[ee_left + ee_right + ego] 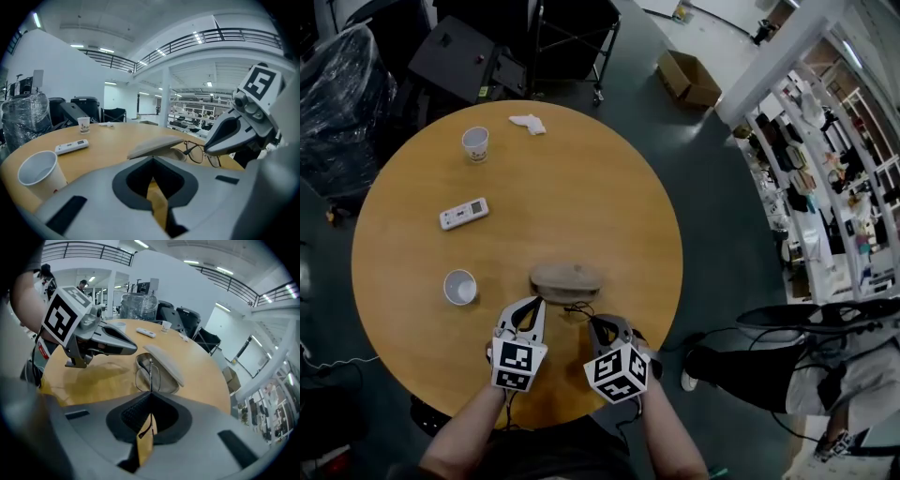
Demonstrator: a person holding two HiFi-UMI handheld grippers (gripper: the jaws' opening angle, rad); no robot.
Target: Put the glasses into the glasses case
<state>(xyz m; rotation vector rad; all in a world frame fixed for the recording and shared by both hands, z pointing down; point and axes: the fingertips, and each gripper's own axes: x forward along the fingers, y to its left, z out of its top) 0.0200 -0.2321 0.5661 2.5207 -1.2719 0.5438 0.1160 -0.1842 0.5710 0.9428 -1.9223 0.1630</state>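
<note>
On table [581,187] | case [566,278] (open) | right gripper [150,394] grips glasses [196,152] | left gripper [152,159] closed

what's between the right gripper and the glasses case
The glasses: the right gripper grips one temple, lenses by the open glasses case, seen in the right gripper view.

Smooth wooden table [609,187], matt cloth-like glasses case [565,277], thin-wire glasses [202,153]
</note>
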